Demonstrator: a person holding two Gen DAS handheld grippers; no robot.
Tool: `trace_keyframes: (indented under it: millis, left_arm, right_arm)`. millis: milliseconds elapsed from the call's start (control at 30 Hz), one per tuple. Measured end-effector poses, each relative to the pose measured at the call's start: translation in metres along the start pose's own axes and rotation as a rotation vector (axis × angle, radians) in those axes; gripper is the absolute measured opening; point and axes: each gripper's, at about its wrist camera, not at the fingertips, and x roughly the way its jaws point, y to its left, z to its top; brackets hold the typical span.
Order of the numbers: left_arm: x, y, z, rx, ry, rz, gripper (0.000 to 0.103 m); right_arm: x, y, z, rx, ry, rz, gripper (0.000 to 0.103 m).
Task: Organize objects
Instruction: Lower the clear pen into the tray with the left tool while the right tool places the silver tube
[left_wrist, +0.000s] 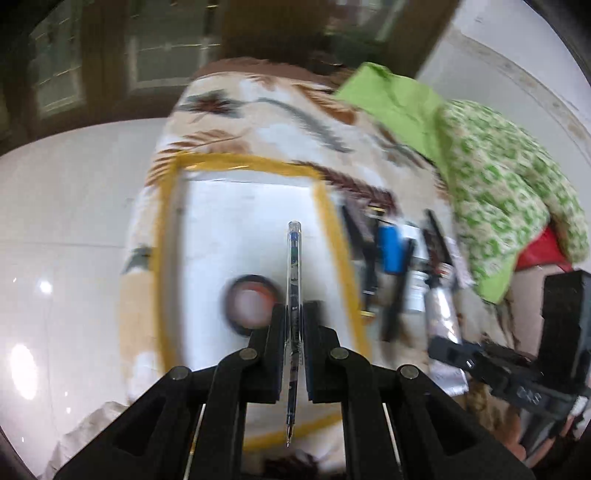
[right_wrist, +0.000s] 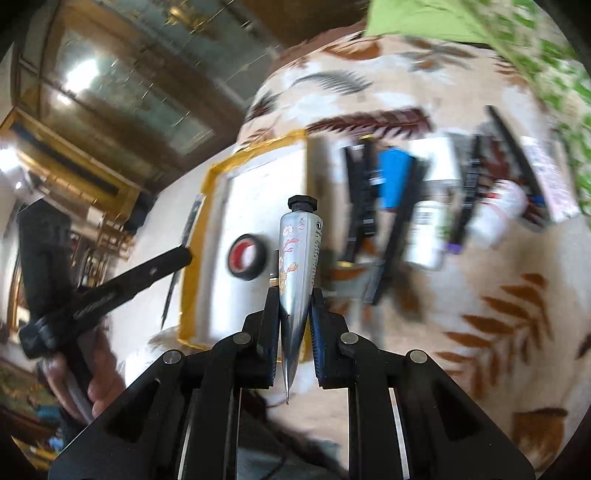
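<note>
My left gripper is shut on a clear ballpoint pen, which stands up between the pads above a white sheet framed in yellow tape. A roll of black tape lies on that sheet just left of the fingers. My right gripper is shut on a silver tube with a floral print and a black cap, its crimped end pointing back between the fingers. From the right wrist, the black tape roll lies on the white sheet, and the left gripper shows at the left, held by a hand.
A leaf-patterned blanket covers the surface. A row of items lies right of the sheet: black combs, a blue object, white bottles. Green cloth is heaped at the far right. White floor lies to the left.
</note>
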Motion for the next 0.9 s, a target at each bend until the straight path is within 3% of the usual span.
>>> trace_keyframes:
  millis: [200, 500, 900]
  left_arm:
    - [0.025, 0.047, 0.004, -0.105, 0.024, 0.013, 0.007]
    - [0.045, 0.056, 0.008, -0.121, 0.057, 0.017, 0.007]
    - [0.064, 0.062, 0.011, -0.119, 0.095, 0.060, 0.007]
  right_arm:
    - [0.054, 0.022, 0.002, -0.023, 0.110, 0.016, 0.015]
    - [0.110, 0.026, 0.006, 0.045, 0.230, -0.036, 0.015]
    - [0.137, 0.021, 0.011, 0.077, 0.250, -0.131, 0.015]
